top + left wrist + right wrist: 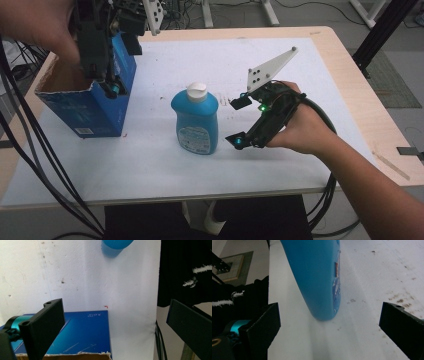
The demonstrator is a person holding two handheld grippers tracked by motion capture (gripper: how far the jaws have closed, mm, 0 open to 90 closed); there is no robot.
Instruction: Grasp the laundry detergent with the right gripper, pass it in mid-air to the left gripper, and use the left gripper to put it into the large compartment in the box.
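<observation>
A blue bottle (pixel 196 122) with a white flip cap stands upright in the middle of the white sheet. My right gripper (pixel 237 121) is held low just to its right, open, jaws pointing at the bottle's lower half without touching it. In the right gripper view the blue bottle (pixel 317 277) stands just ahead of the open right gripper (pixel 329 307). My left gripper (pixel 120 67) hangs open over the near right corner of an open blue cardboard box (pixel 100 115), holding nothing. In the left gripper view the blue box (pixel 85 332) lies below the open left gripper (pixel 113 307), and the bottle's (pixel 116 243) base shows at the top.
The white sheet (pixel 150 165) covers most of the wooden table (pixel 350 90). Thick black cables (pixel 30 145) trail down the left side past the box. The box's torn top rim (pixel 75 356) is open. A black frame leg (pixel 380 30) stands off the table's far right.
</observation>
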